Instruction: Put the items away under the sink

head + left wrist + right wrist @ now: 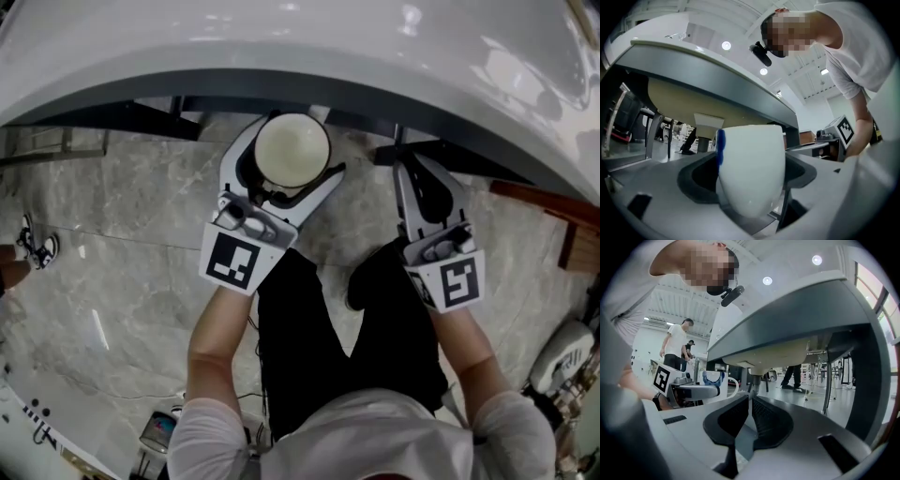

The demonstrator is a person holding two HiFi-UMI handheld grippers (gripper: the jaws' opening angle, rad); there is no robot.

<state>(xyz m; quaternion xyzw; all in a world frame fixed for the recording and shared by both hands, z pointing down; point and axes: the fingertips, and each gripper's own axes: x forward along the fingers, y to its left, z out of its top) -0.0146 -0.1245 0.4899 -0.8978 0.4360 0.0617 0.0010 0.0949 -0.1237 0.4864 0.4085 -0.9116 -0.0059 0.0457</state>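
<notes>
Head view: pinches a white glazed ceramic mug (292, 150), mouth up, in the left gripper (296, 161), forearm straight and reaching forward, just under the rim of the glossy white curved sink (281, 37). Keeps the right gripper (413, 176) alongside, pointing the same way.

Left gripper view: grips the mug (751, 171) on its wall with the jaws, upright. Best kept level, carried in below the basin, and released only once resting.

Right gripper view: shows jaws pressed together on nothing. Better held clear of the mug's path.
</notes>
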